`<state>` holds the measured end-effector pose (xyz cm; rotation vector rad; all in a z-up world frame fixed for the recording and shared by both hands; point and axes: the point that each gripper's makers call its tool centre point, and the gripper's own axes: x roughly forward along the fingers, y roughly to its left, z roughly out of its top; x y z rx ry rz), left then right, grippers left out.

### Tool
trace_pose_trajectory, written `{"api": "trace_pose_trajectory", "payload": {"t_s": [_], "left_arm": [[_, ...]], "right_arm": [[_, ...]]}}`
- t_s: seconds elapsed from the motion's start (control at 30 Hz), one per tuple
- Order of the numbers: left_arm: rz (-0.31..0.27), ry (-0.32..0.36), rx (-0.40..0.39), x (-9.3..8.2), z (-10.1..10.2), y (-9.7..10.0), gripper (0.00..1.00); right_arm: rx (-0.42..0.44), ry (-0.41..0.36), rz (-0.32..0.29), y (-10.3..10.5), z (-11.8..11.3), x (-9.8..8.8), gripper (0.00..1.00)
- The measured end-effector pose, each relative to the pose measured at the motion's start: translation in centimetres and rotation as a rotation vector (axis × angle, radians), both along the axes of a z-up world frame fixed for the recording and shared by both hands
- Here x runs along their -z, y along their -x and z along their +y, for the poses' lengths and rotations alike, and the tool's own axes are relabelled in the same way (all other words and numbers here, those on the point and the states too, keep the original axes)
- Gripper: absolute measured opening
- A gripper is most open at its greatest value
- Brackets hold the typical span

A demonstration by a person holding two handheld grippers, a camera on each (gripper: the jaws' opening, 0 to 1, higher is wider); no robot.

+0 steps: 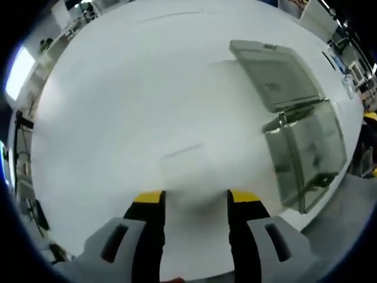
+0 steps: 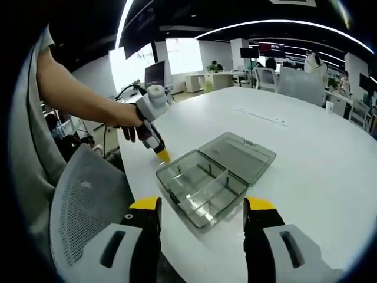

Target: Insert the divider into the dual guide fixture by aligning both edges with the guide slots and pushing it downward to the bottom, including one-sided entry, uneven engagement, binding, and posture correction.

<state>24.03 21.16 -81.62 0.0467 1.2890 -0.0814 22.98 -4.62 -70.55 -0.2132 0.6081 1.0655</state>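
A clear grey plastic box (image 2: 200, 187) lies on the white table (image 2: 318, 177) near its edge, with its hinged lid (image 2: 238, 155) folded flat behind it. Thin partitions (image 2: 210, 172) stand inside the tray. In the left gripper view the box (image 1: 306, 153) and its lid (image 1: 274, 73) lie to the right, blurred. My left gripper (image 1: 197, 200) is open over bare table with nothing between its yellow-tipped jaws. A person's hand holds that left gripper (image 2: 158, 147) just left of the box. My right gripper (image 2: 202, 206) is open and empty, in front of the box and apart from it.
A grey mesh chair back (image 2: 88, 206) stands at the table's edge, left of the right gripper. The person's bare forearm (image 2: 76, 97) reaches in from the left. Desks, monitors and chairs (image 2: 265, 76) fill the room beyond the table.
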Motion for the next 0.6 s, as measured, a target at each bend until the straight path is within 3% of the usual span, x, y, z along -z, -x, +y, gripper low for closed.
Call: {"api": "trace_pose_trajectory", "payload": {"t_s": [0.1, 0.27, 0.6], "left_arm": [[0.011, -0.046, 0.035, 0.23, 0.02, 0.05, 0.39], [0.019, -0.040, 0.037, 0.19, -0.36, 0.04, 0.34], [0.021, -0.036, 0.039, 0.17, -0.28, 0.11, 0.33]], "right_arm": [[0.000, 0.002, 0.001, 0.02, -0.01, 0.10, 0.53], [0.001, 0.005, 0.002, 0.06, -0.11, 0.22, 0.52], [0.003, 0.010, 0.002, 0.11, -0.24, 0.26, 0.52]]}}
